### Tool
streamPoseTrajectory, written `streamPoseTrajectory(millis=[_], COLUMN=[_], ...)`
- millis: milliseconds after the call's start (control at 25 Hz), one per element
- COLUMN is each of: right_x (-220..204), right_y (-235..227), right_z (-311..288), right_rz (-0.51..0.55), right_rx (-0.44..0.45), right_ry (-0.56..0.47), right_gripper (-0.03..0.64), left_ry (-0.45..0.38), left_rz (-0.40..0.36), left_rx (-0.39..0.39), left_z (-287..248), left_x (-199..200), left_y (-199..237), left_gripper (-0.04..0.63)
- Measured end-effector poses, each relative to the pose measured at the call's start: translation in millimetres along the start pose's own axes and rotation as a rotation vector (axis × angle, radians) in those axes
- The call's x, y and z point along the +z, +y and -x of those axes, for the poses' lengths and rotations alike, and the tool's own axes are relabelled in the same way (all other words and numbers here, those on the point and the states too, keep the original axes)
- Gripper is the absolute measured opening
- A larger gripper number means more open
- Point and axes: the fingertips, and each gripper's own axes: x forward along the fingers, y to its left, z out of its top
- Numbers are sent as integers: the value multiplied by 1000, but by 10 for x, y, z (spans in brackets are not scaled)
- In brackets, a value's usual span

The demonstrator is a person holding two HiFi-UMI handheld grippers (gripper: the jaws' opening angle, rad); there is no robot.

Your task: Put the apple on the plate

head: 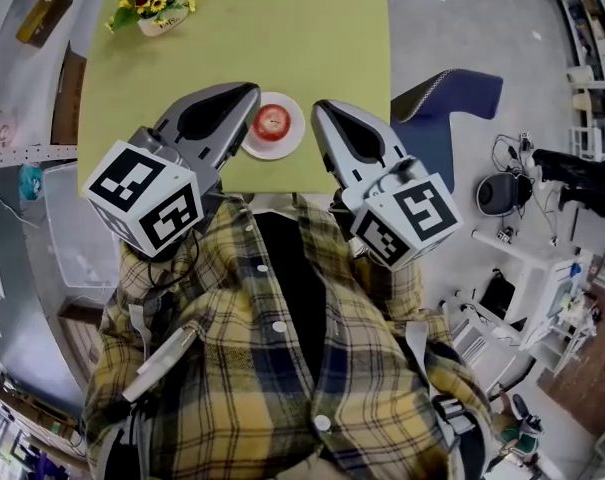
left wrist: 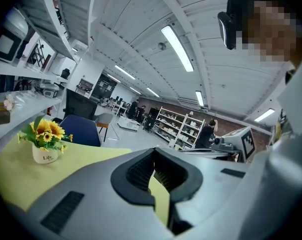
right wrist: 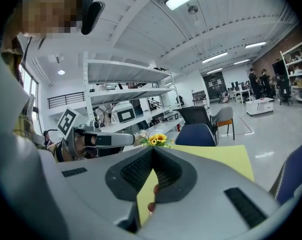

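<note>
One apple (head: 272,122), one plate (head: 293,141), one sunflower pot (head: 163,20), two grippers.
The apple sits on the plate near the yellow-green table's (head: 282,38) front edge. The left gripper (head: 244,96) and right gripper (head: 322,110) are both closed and empty. Shelving lines the workshop.

The right tool (right wrist: 153,154) hides most of what seems the apple (right wrist: 151,206).

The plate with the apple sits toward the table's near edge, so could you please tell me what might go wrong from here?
1. The plate lies between the left gripper and the right gripper, both shut; either might knock it toward the edge of the table when moving.
2. The apple rests loose on the plate, so a nudge could roll it off.
</note>
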Motion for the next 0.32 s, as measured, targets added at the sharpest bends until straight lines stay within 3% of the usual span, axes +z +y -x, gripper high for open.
streamPoseTrajectory(millis=[320], right_x=[34], right_y=[-76], right_z=[83], right_rz=[10], right_rx=[-50], right_ry=[2], right_gripper=[-3], left_ry=[26], left_rz=[-41], left_rx=[-43], left_z=[109], left_x=[267], left_y=[152], left_gripper=[8])
